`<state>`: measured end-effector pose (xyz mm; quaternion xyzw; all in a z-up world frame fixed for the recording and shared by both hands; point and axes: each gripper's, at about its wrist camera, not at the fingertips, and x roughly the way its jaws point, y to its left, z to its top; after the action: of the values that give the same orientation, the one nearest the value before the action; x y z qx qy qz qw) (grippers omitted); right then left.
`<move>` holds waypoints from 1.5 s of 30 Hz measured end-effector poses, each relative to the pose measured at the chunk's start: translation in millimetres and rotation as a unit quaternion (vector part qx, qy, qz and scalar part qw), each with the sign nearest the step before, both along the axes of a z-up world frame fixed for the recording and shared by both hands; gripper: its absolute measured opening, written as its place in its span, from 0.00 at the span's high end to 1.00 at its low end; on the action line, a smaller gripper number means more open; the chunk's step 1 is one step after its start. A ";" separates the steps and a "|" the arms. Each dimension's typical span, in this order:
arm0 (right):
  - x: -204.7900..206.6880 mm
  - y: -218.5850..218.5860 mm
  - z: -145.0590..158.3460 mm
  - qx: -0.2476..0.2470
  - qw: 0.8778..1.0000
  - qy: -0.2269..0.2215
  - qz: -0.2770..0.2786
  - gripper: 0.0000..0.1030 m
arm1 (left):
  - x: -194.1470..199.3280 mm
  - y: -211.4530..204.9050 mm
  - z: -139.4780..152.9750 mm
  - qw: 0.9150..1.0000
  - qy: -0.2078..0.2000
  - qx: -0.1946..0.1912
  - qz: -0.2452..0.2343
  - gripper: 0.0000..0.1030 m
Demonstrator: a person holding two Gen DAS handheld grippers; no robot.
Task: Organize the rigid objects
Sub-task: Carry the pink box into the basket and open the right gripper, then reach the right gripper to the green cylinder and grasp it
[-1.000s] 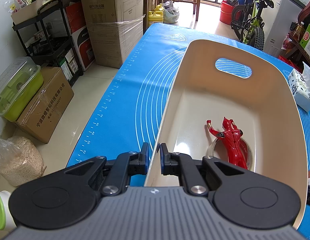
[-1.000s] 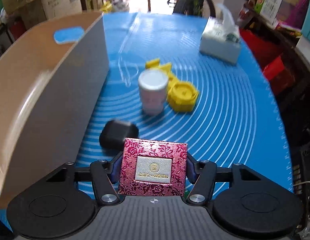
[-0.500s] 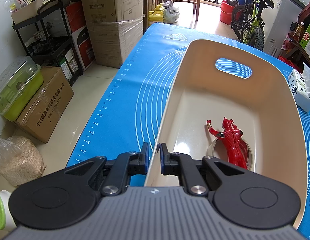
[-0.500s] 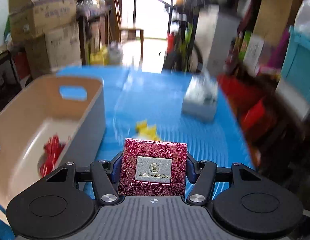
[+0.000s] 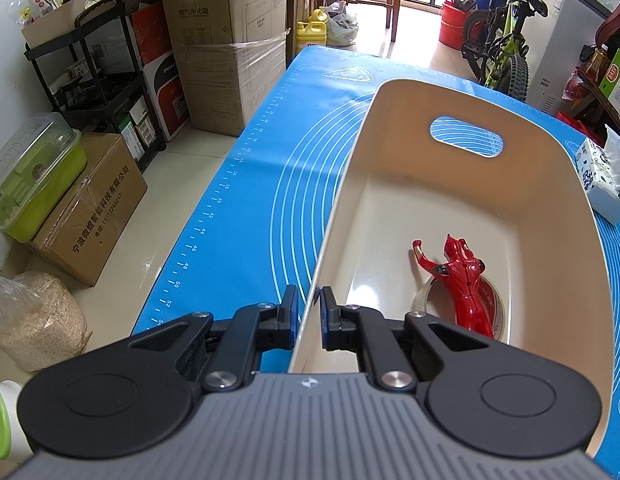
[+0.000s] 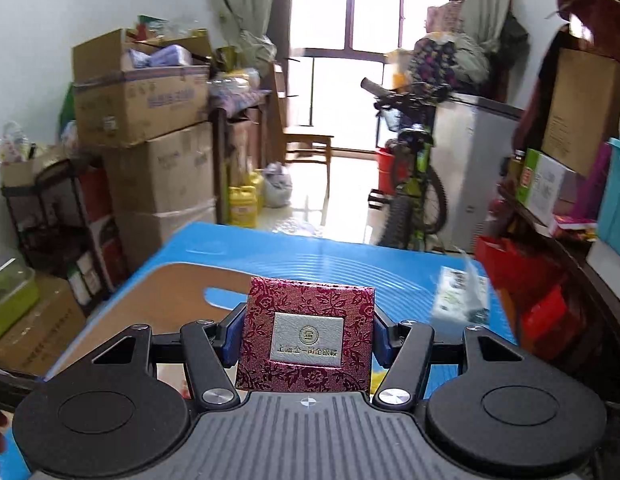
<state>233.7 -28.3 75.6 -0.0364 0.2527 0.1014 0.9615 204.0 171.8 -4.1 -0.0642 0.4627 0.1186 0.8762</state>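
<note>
maroon floral-patterned square gift box [image 6: 305, 336] clamped in right gripper [image 6: 307, 338], above cream plastic bin [image 6: 157, 300] at 10 o'clock | left gripper [image 5: 307, 312] pinches bin's near wall | step: carry-over | next: lower, release beside red figurine [image 5: 462, 280]

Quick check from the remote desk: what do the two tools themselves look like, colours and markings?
Both look alike: left tool and right tool have black linkage arms with silver pivot screws, round black discs at each side, a ribbed grey body with a small crosshair mark, and blue finger pads. No cables or sleeves show.
</note>
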 end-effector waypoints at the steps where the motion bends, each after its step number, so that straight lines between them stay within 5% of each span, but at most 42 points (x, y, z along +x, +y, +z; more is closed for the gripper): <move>1: 1.4 5.0 -0.1 0.001 1.000 0.001 0.007 0.38 | -0.1 0.2 0.0 1.000 0.000 0.000 0.000 0.87; 9: 1.9 55.3 -23.0 -0.030 0.998 0.010 0.055 0.38 | -0.5 -1.7 -0.6 1.000 -0.001 0.001 -0.001 0.88; 29: 15.2 91.3 -90.8 -0.078 0.976 0.176 0.100 0.35 | -0.7 -1.8 -0.5 1.000 0.000 0.002 -0.001 0.88; 45: -6.9 17.3 -31.8 -0.002 0.993 0.112 0.027 0.29 | -1.1 1.2 1.5 1.000 0.000 -0.003 0.001 0.88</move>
<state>226.7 -11.0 43.8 -0.0337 0.3577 0.1306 0.9240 202.9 173.0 -2.7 -0.0675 0.4631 0.1177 0.8758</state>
